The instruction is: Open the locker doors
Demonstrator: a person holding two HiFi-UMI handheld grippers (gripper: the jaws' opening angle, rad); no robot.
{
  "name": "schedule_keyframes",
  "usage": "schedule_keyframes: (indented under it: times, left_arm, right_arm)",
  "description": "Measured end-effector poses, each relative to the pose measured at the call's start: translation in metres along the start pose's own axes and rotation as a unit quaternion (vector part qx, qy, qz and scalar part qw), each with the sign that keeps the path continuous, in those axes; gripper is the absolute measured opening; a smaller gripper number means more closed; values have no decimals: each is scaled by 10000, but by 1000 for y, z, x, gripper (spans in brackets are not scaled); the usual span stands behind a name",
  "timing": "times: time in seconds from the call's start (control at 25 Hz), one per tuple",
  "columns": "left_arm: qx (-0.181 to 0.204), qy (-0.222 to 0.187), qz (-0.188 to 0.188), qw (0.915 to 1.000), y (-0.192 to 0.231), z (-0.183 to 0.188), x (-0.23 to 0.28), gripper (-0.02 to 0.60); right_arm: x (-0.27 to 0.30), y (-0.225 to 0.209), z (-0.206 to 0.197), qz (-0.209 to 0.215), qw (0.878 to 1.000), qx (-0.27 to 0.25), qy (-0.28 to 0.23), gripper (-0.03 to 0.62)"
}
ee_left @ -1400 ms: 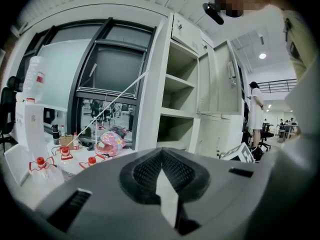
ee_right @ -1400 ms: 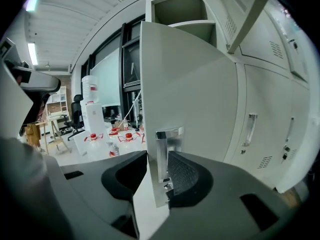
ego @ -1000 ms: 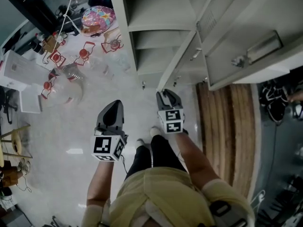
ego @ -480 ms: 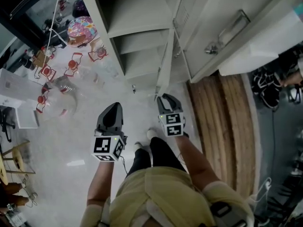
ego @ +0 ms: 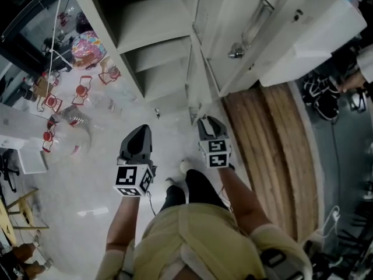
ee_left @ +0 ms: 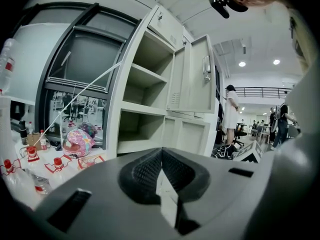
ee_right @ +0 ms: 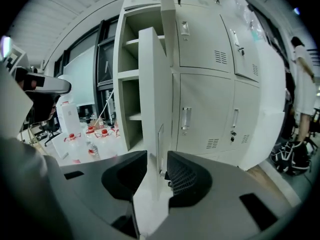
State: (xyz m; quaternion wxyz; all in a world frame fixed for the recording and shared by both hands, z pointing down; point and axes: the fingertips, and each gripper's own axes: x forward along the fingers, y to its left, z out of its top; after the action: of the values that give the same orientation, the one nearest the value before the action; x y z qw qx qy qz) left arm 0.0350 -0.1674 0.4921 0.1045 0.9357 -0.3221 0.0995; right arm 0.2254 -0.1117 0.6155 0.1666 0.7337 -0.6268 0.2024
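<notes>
Seen from above, a person faced a pale grey locker [ego: 152, 25]. Two of its doors stood open on bare shelves: an upper door [ee_left: 194, 74] and a lower door [ee_right: 152, 99]. The right gripper [ee_right: 157, 170] had its jaws wide apart, with the lower door's free edge showing in the gap and the pads not pressing on it. The left gripper [ee_left: 161, 159] had its jaws closed together, holding nothing, above the floor [ego: 93, 156].
</notes>
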Motion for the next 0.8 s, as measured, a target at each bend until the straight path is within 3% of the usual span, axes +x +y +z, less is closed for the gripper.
schedule_keyframes:
  times: [0.32, 0.8]
  left_arm:
    - [10, 107, -154, 9998, -8, 3, 2, 4]
    - [-164, 110, -24, 9998, 5, 16, -19, 5]
  right_arm:
    - [-36, -22, 14, -258, 9994, 87, -210, 123]
    - [-90, -27, 55, -360, 9956, 238, -828, 123]
